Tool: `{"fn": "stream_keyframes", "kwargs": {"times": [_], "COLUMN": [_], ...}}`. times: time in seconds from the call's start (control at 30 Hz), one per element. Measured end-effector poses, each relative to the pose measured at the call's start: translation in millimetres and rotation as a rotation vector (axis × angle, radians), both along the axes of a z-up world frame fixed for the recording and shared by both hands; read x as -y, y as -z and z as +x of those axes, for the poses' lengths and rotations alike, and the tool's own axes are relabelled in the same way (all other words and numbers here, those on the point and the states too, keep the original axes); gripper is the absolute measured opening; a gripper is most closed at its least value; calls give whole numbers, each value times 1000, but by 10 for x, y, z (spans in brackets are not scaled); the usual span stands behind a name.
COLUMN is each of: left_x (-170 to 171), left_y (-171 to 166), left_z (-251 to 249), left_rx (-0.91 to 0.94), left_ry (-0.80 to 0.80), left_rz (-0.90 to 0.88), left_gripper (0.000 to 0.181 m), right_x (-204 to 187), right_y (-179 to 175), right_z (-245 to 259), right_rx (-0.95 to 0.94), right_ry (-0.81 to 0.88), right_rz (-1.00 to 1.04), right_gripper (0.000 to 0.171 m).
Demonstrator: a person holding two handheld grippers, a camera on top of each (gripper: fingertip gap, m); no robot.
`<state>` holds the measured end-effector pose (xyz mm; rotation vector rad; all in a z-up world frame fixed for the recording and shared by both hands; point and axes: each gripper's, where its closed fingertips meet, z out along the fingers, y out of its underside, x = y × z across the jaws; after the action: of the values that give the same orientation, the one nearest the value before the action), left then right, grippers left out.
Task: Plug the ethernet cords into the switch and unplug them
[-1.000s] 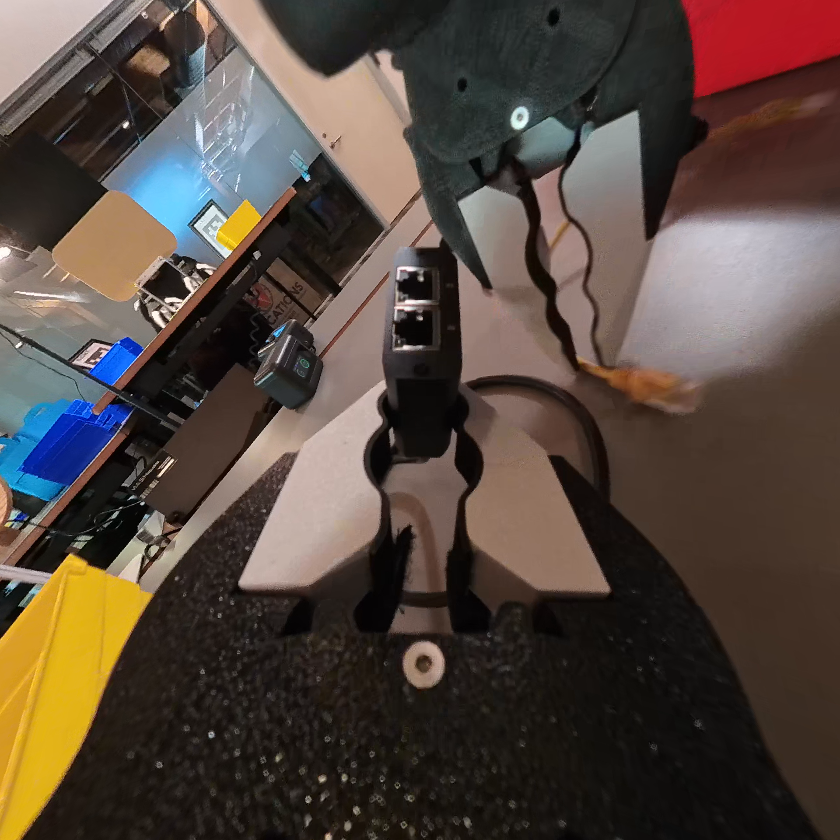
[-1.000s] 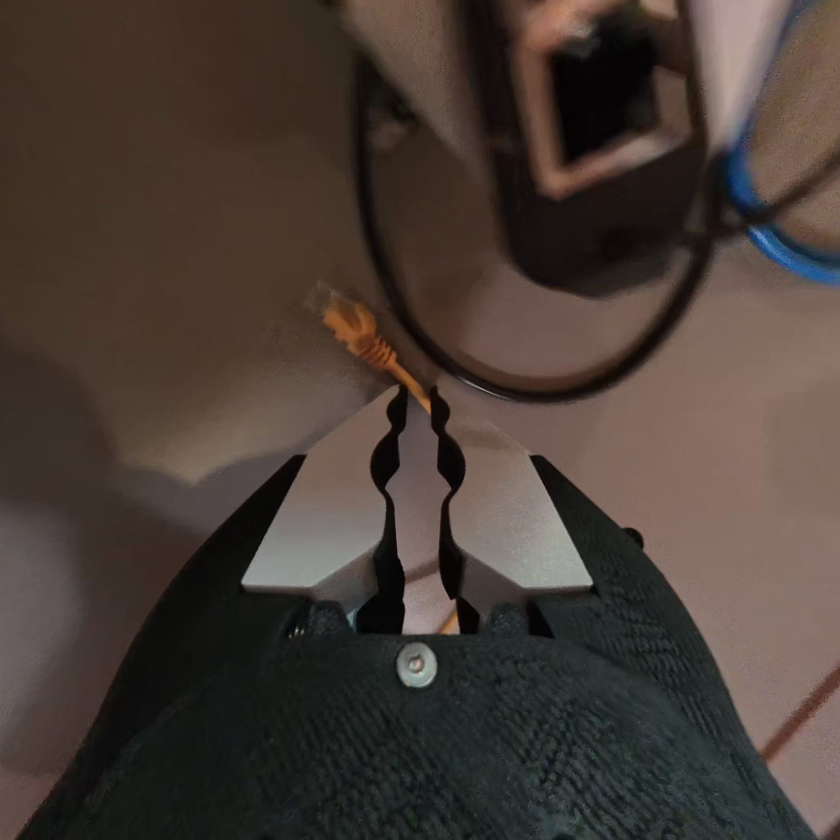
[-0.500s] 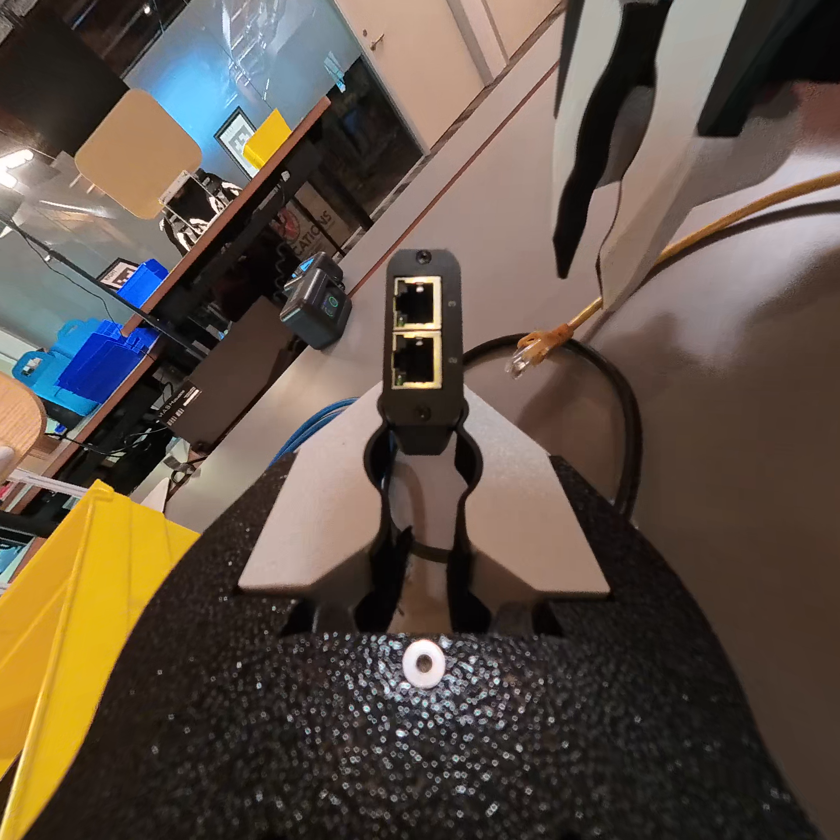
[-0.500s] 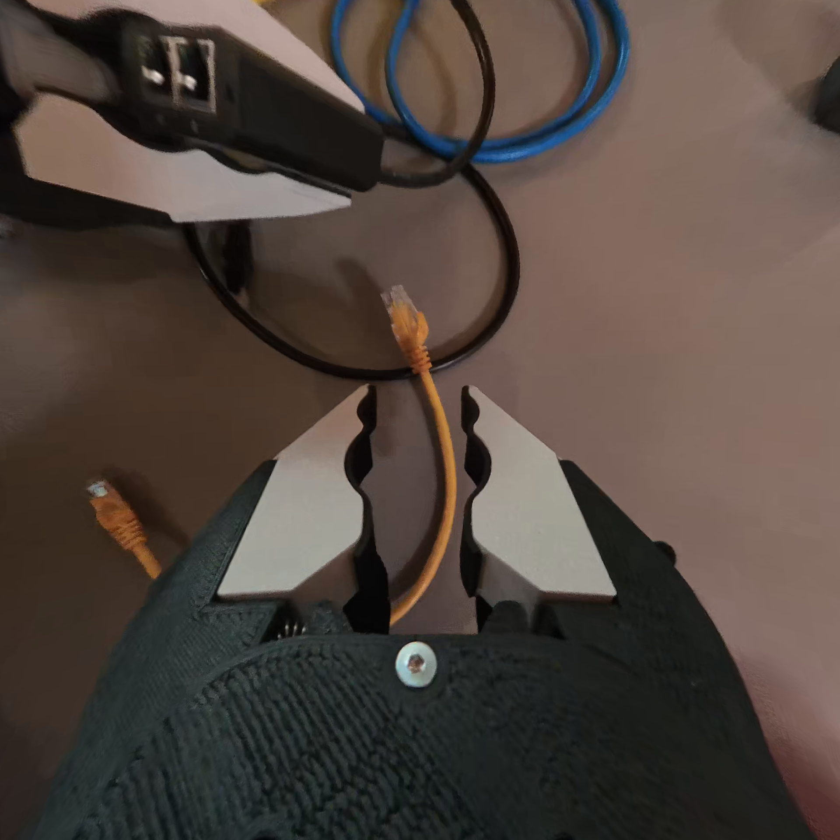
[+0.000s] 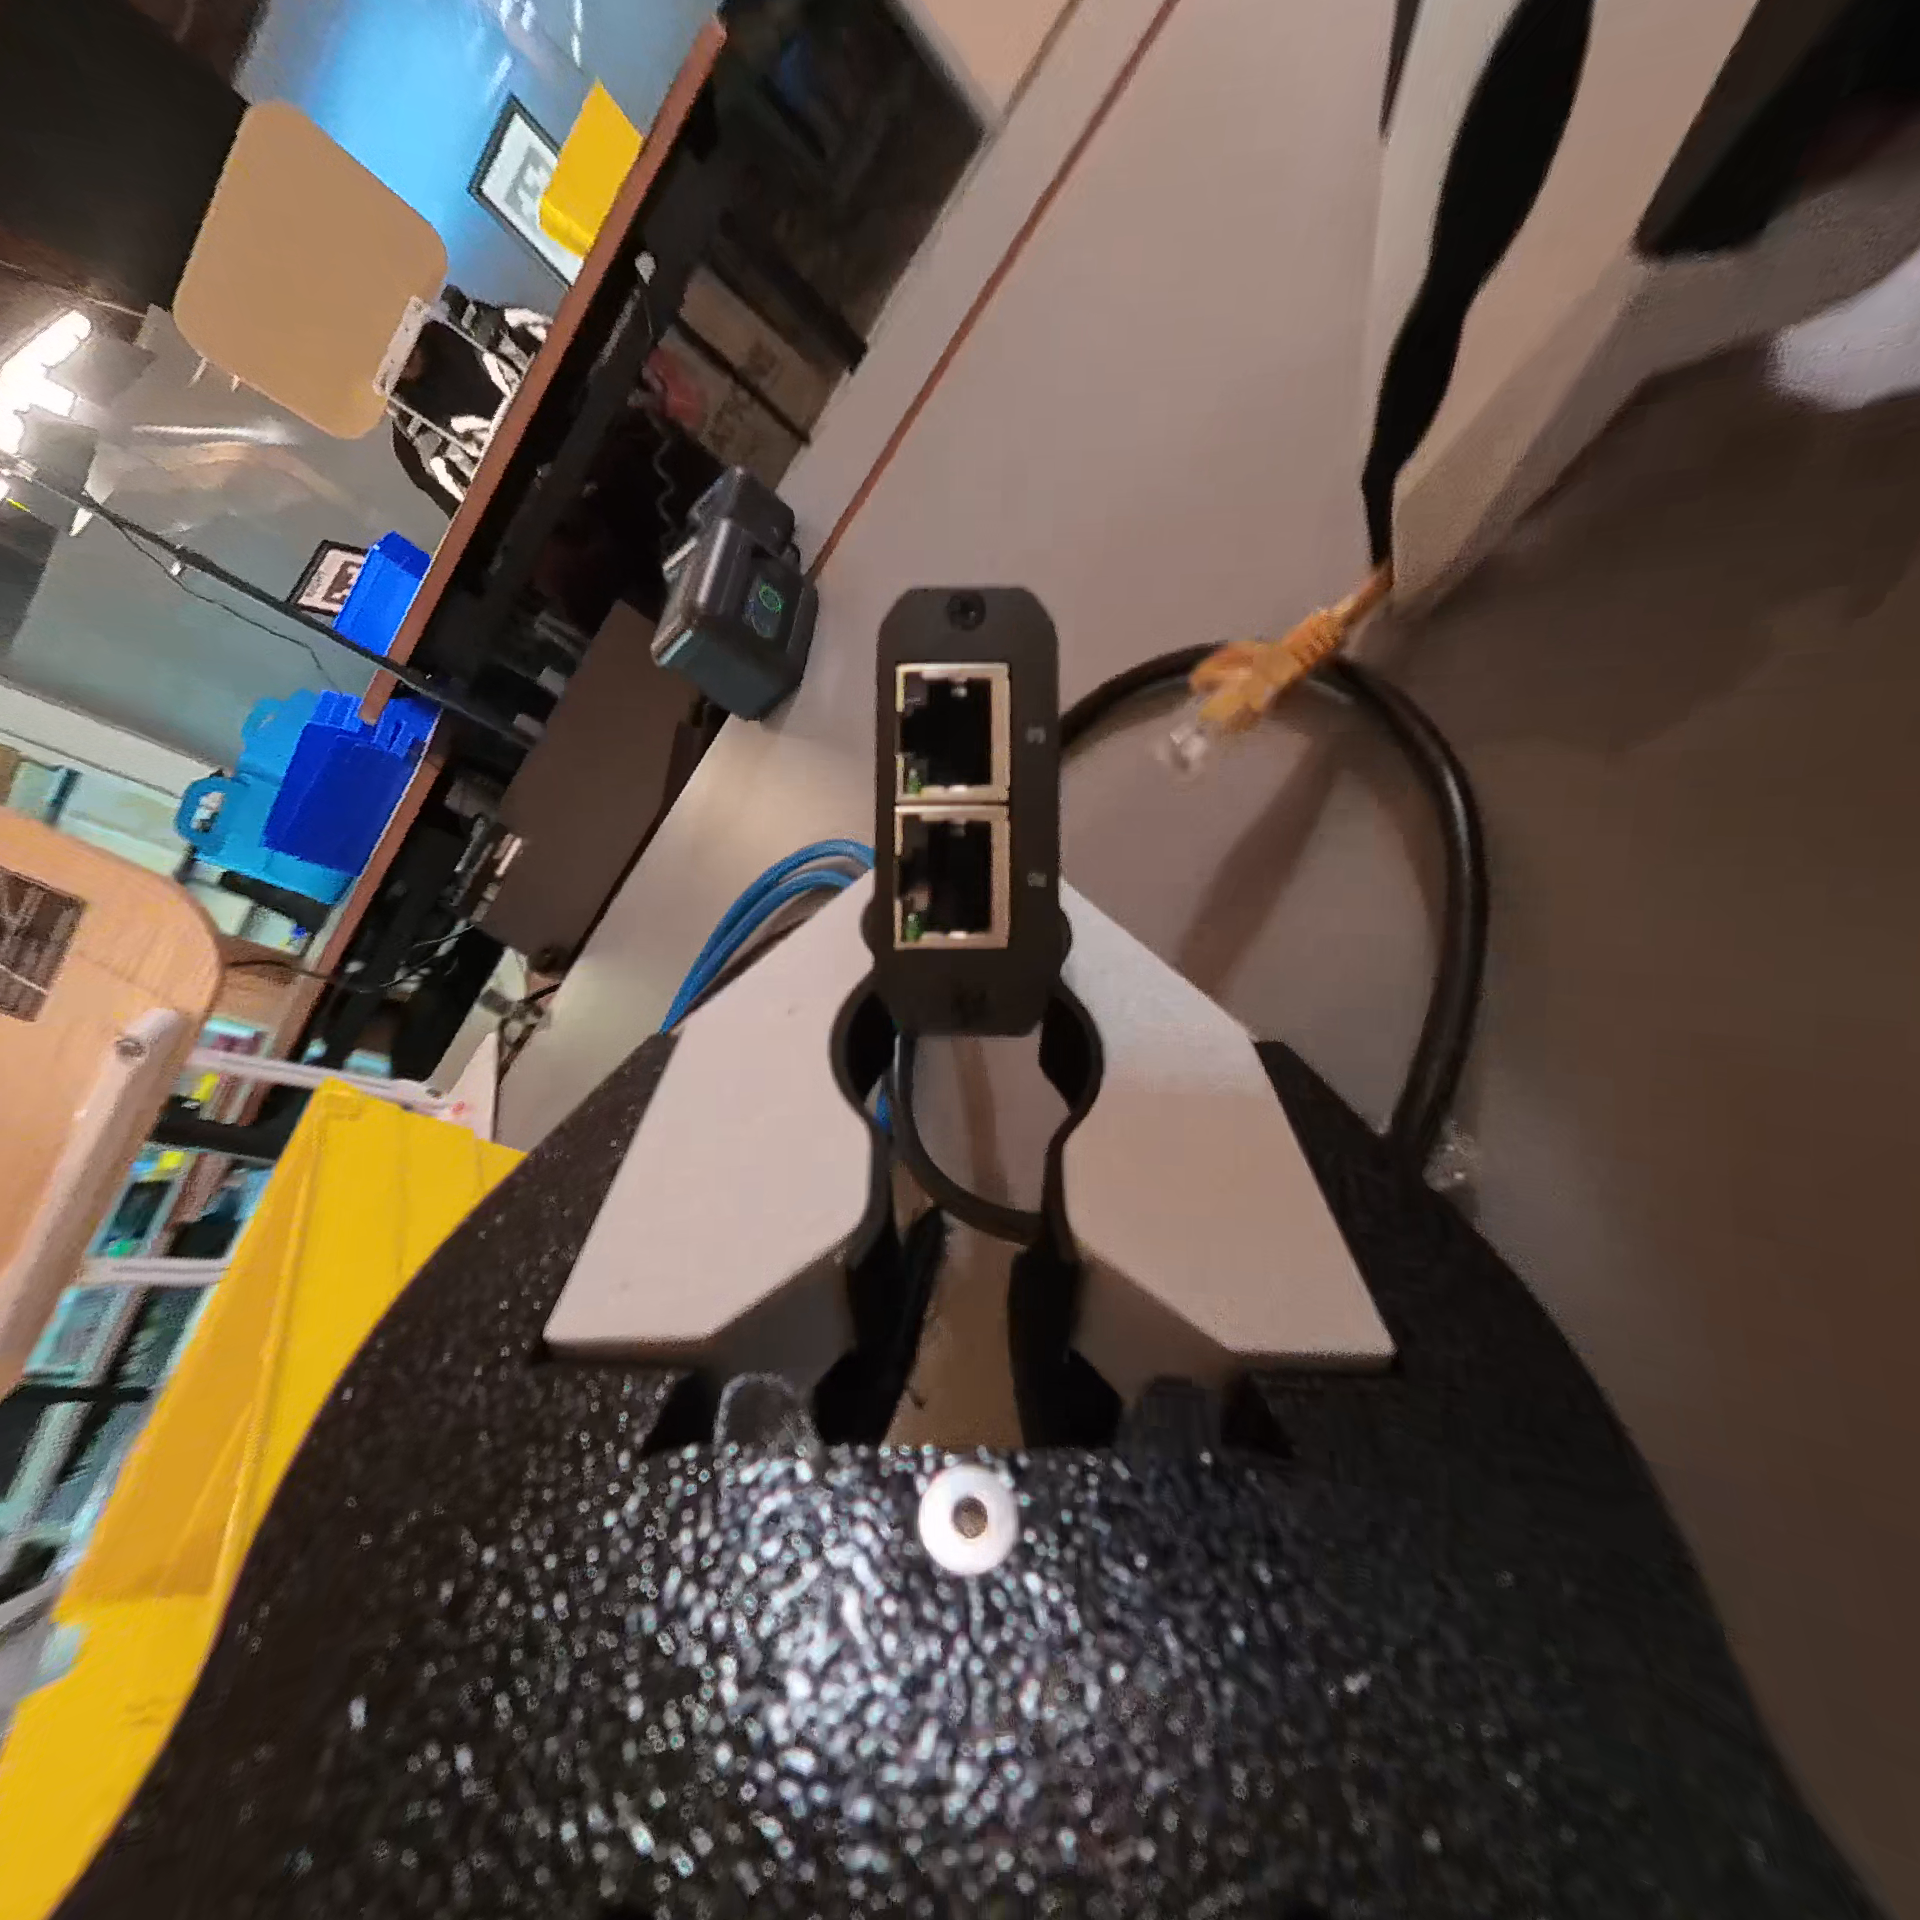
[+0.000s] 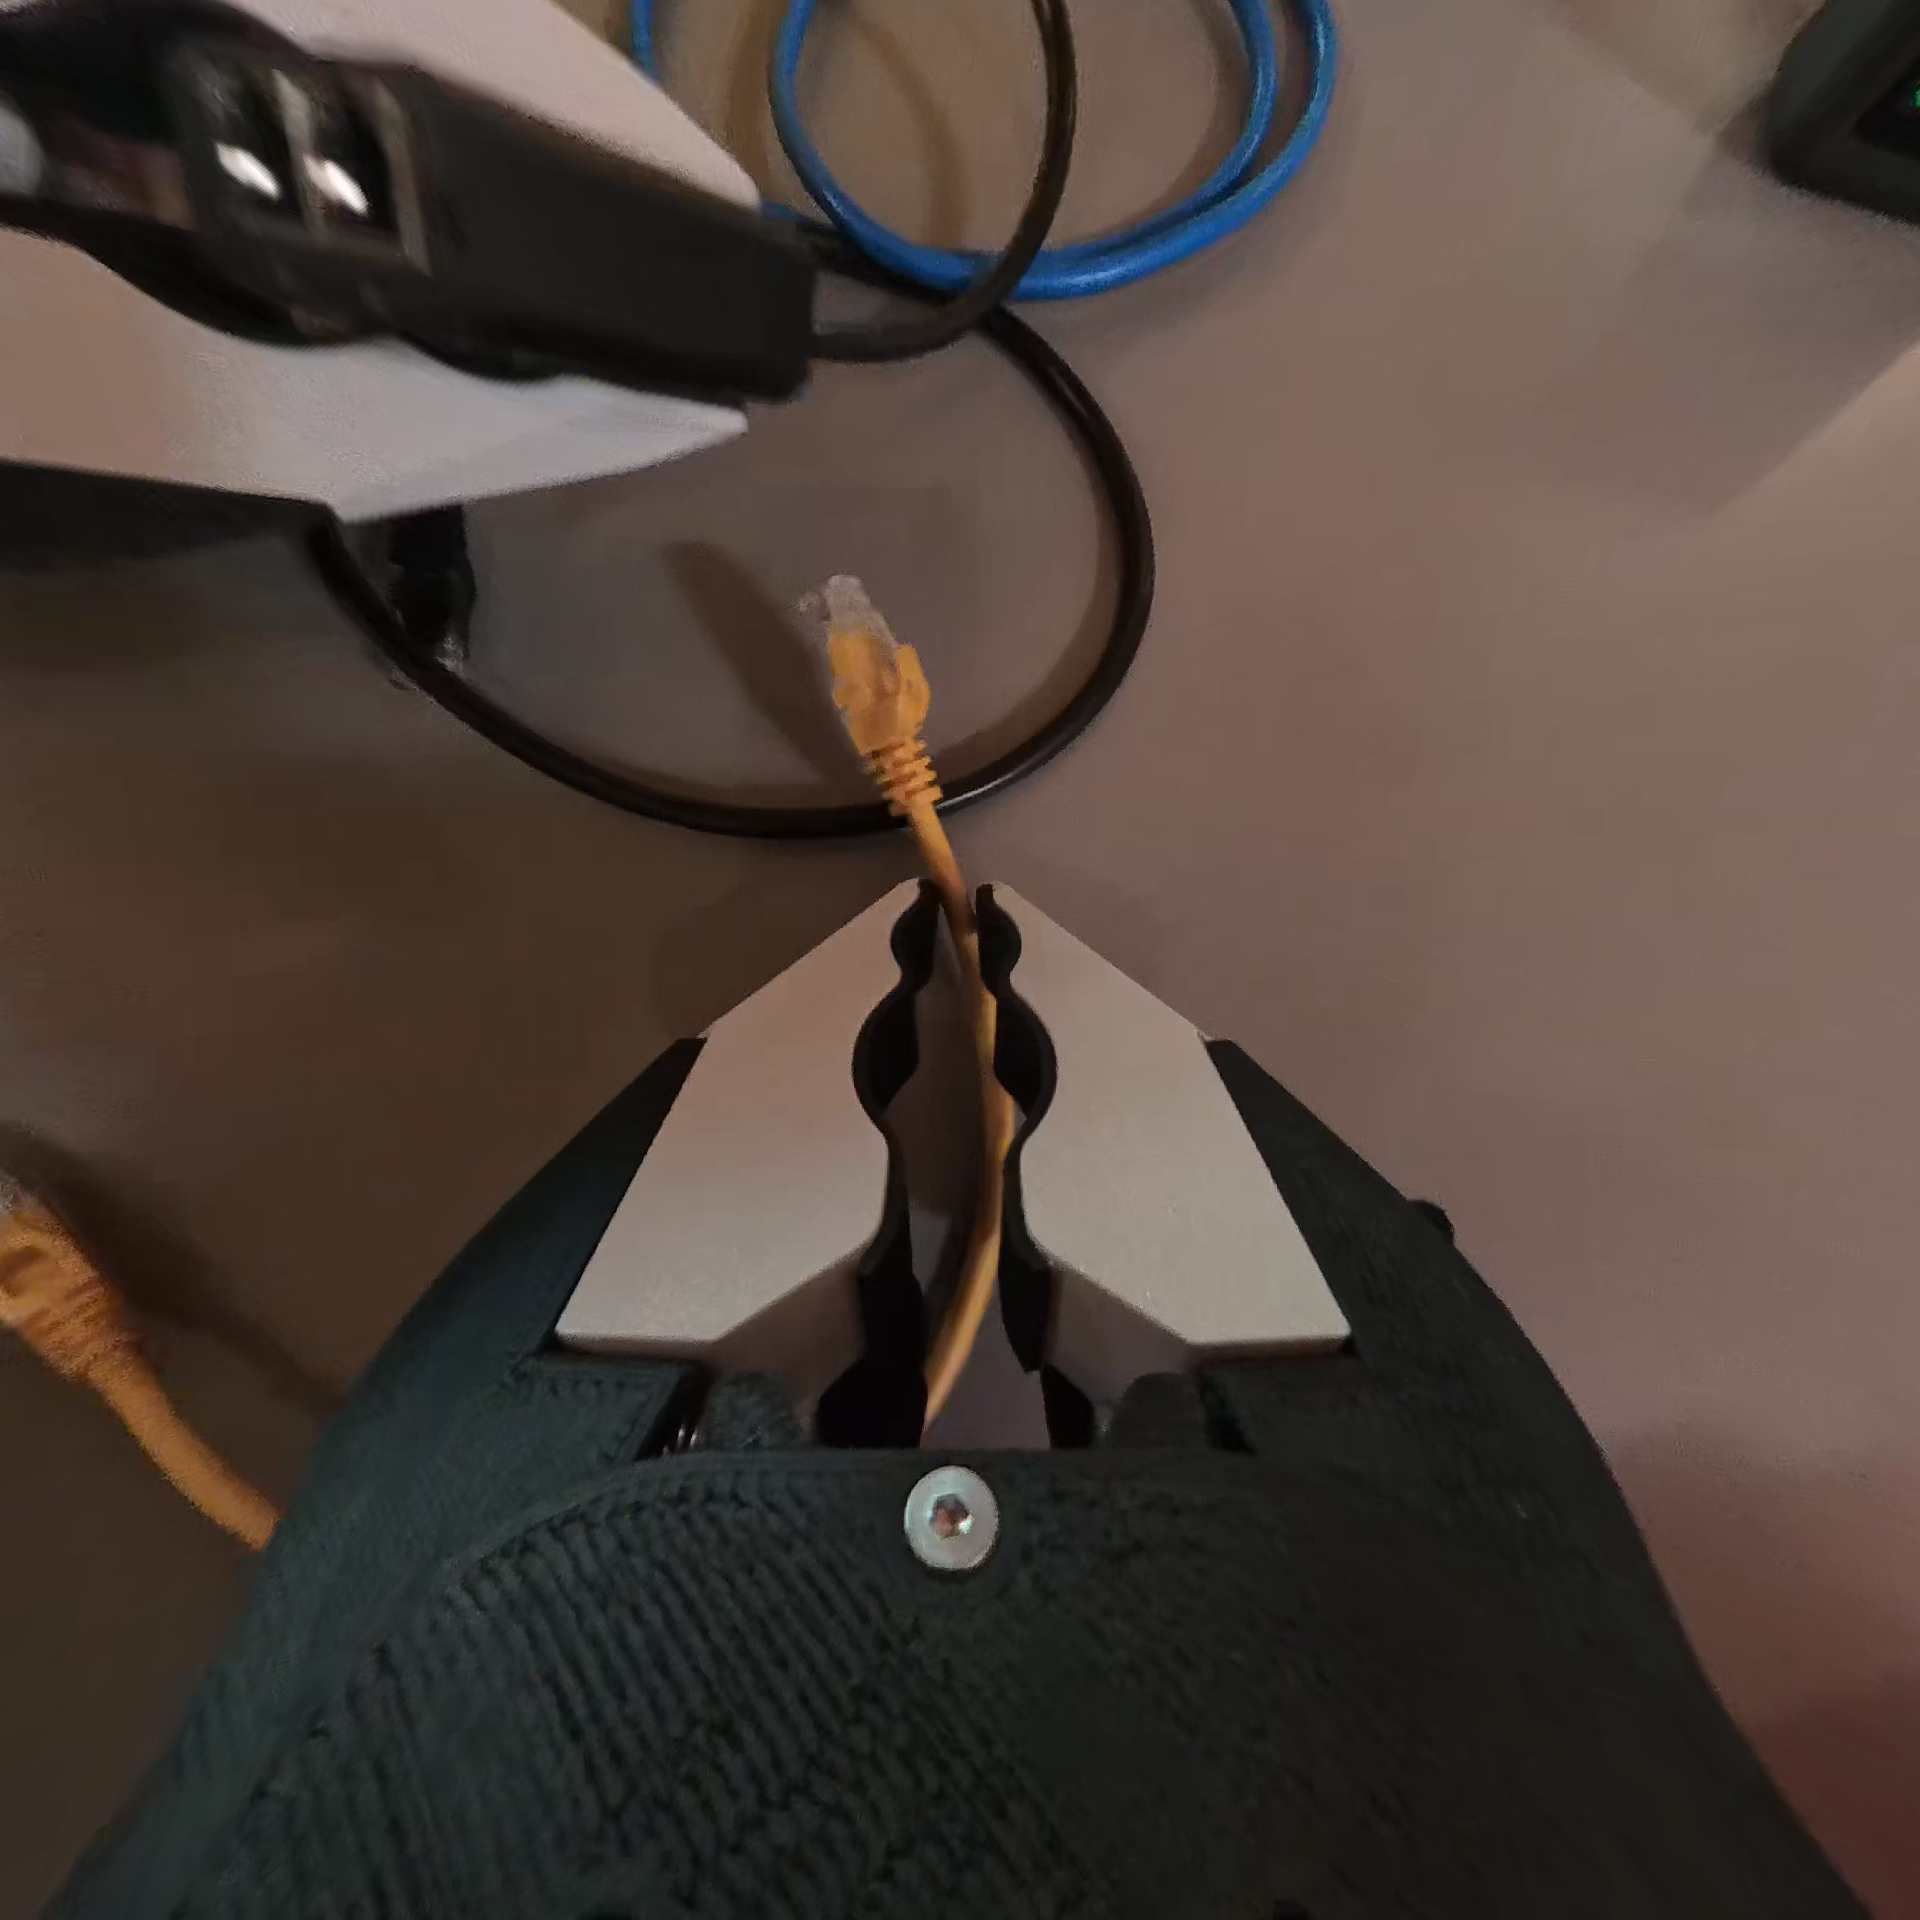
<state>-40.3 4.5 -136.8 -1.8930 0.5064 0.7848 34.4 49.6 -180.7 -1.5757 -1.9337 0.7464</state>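
My left gripper (image 5: pixel 961 992) is shut on the black switch (image 5: pixel 966 810) and holds it above the table, its two empty ports facing the camera. The switch also shows at the upper left of the right wrist view (image 6: pixel 436 260). My right gripper (image 6: pixel 954 894) is shut on the orange ethernet cord (image 6: pixel 982 1091), a little behind its plug (image 6: pixel 873 675). The plug sticks out ahead of the fingertips, to the right of the switch and apart from it. In the left wrist view the same plug (image 5: pixel 1262 675) hangs right of the ports.
A black power cable (image 6: pixel 1039 665) loops on the grey table (image 6: pixel 1455 831) under the plug. A coiled blue cord (image 6: pixel 1195 229) lies behind it. A second orange plug (image 6: pixel 52 1299) lies at the left. A small dark device (image 5: pixel 738 623) and a yellow bin (image 5: pixel 208 1403) stand at the left. My right fingertips sit around 10 cm from my left ones. The small dark device (image 5: pixel 738 623) sits 25 cm or so from the ends of my left fingers.
My right gripper was open around the orange cord half a second ago and has shut on it. The left gripper and the switch have tilted a little.
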Motion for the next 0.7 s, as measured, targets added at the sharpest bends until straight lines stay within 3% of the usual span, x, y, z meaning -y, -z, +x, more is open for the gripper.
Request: {"fn": "stream_keyframes", "kwargs": {"times": [0.2, 0.33, 0.37, 0.47, 0.63, 0.7], "left_x": [-58, -71, -72, -68, -61, -56], "left_y": [95, 119, 122, 119, 73, 54], "left_z": [34, 47, 52, 55, 78, 93], "left_rx": [-173, -232, -234, -236, -220, -232], "left_ry": [-55, -69, -70, -75, -72, -67], "left_rz": [-109, -143, -145, -142, -110, -99], "left_gripper": [22, 21, 21, 22, 22, 22], "right_x": [37, -169, -177, -26, 472, 539], "right_y": [-172, -47, -23, -199, -679, -694], "right_z": [166, 425, 448, 309, -3, -61], "right_rx": [-48, 84, 91, -62, -321, -332], "right_ry": [71, 222, 245, 248, 191, 167], "right_rz": [162, 279, 263, 128, -374, -377], "right_gripper": [4, 4, 14, 39, 52, 61]}}
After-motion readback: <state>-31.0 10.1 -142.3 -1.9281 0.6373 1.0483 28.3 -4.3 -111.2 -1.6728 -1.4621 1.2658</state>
